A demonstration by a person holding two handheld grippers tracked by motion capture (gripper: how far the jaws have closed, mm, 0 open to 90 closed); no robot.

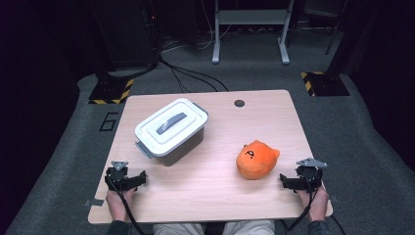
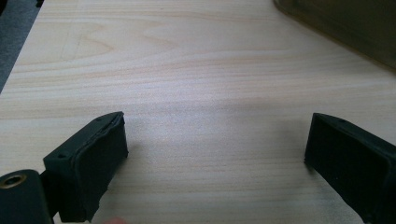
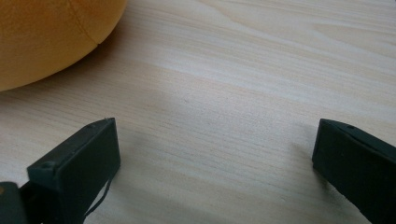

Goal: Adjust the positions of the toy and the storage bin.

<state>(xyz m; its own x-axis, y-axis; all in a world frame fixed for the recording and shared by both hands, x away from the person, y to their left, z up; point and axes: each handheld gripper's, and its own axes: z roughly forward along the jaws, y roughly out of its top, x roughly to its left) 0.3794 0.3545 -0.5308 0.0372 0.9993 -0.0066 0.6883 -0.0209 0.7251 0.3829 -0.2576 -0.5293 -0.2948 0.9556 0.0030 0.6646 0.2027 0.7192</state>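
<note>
High view shows my left tongs and right tongs both released, resting apart on the pale wooden desk, with one round orange plush toy just beside the right tongs and one white-lidded grey plastic box up-left, its lid unlabelled.

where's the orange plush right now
In the high view the orange plush lies on the right half of the table, just left of the right gripper and apart from the lidded box to its left.
</note>
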